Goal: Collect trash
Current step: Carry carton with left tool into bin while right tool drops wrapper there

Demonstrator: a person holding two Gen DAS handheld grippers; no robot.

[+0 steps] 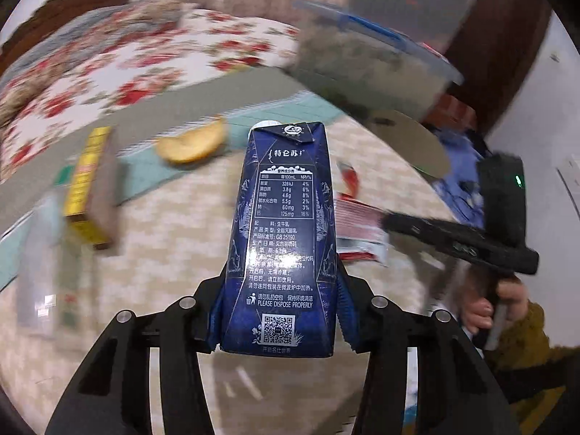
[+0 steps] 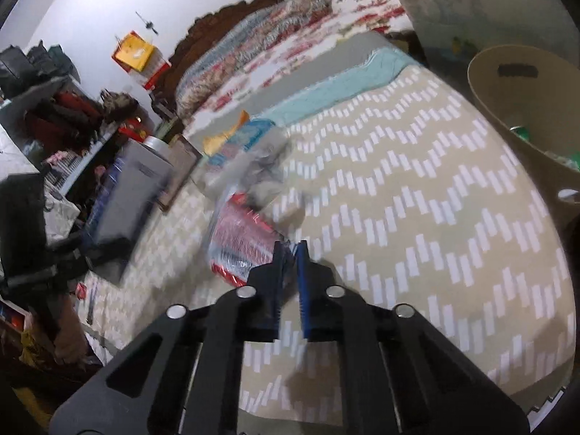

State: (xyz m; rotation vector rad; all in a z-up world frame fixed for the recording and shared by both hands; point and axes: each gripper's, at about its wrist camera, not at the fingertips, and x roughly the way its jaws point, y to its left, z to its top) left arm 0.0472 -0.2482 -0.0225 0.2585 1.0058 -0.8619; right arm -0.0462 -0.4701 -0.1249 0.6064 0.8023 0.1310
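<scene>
Left hand-held gripper (image 1: pixel 281 322) clamps the milk carton (image 1: pixel 284 232); right hand-held gripper (image 2: pixel 290 253) nearly closed, empty

The milk carton (image 1: pixel 281 239) is dark blue with white print and a white QR code, and the left hand-held gripper (image 1: pixel 279 311) around it is black with silver pins. The bed cover (image 2: pixel 417 188) is beige with a zigzag pattern of small white rectangles and a light teal stripe at its edge, while the quilt (image 1: pixel 119 61) behind is white with red flowers. The box (image 1: pixel 90 181) is yellow and brown, the wrapper (image 2: pixel 243 243) is red, and the basket (image 2: pixel 525 108) is beige.
</scene>
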